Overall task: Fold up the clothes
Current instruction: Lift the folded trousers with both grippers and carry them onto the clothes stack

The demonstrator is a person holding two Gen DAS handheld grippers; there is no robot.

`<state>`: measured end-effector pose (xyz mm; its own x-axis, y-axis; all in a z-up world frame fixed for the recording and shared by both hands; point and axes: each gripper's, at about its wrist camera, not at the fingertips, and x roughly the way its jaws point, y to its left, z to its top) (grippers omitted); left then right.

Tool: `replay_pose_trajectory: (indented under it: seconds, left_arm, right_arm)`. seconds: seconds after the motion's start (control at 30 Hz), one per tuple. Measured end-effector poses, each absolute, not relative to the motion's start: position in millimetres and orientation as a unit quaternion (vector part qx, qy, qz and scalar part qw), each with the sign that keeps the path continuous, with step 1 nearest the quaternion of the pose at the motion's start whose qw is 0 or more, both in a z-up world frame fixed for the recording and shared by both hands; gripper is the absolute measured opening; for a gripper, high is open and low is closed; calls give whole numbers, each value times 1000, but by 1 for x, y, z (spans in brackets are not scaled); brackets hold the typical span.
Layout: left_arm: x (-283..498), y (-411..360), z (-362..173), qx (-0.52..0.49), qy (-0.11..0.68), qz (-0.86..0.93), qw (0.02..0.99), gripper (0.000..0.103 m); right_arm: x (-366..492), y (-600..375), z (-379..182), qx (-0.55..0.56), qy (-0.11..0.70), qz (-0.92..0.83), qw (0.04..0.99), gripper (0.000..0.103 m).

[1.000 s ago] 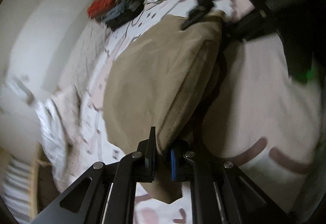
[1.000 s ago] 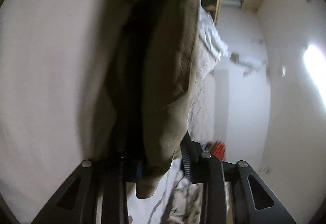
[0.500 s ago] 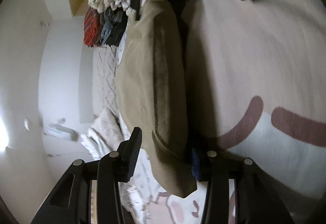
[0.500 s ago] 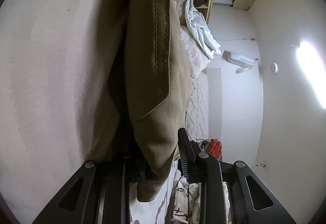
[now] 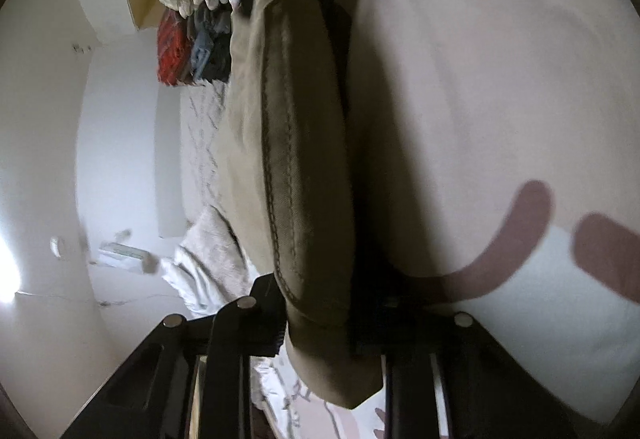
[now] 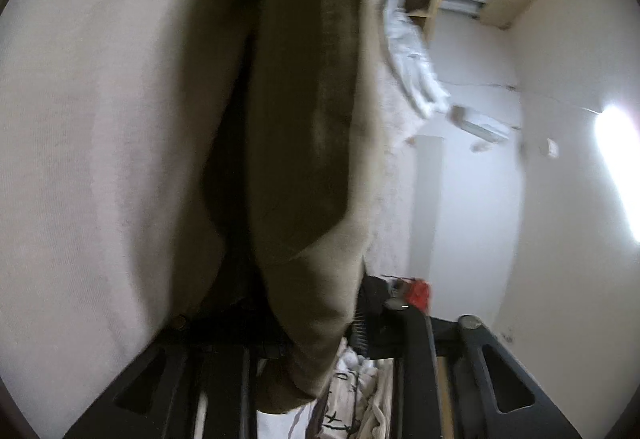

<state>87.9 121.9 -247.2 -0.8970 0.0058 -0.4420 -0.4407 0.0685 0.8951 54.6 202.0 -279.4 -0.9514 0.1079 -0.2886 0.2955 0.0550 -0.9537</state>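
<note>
Both tongs closing, khaki garment (image 5: 296,175) between

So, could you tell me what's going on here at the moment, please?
A person is folding laundry on a bed with a hand-held gripper in each hand. Both are on the same khaki garment: the left hand-held gripper has one end of it between its jaws, the right hand-held gripper the other, and both sets of jaws have just been closing. It hangs beside a pale cushion. More clothes are piled further back.
</note>
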Motion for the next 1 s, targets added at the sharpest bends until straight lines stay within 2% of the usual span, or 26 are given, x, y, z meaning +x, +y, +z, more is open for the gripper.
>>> replay_pose_trajectory:
  seconds: [0.07,0.2,0.4,0.53,0.73,0.87,1.0]
  left_arm:
    - [74,123,-237,-182,694,676,171,14]
    - [45,124,-191,-234,630,721,169,13]
    - [-35,133,-72,-274,491,816,136,12]
    - [-90,166,11,-256,434,853,138,12]
    - [-144,245,118,-175,390,887,172,12]
    - [-176,313,158,-124,378,895,201,12]
    - [-207,386,174,-99,374,894,227,12]
  right_arm:
    - [49,202,-274,164,730,-656,96,14]
    - [36,208,-250,176,746,-627,139,11]
    - [-22,228,-144,133,741,-645,128,10]
    - [-40,249,-72,123,740,-657,78,10]
    - [-86,330,38,131,722,-679,-13,10]
    - [-108,406,89,145,716,-677,-85,10]
    - [-129,474,109,166,712,-666,-146,10]
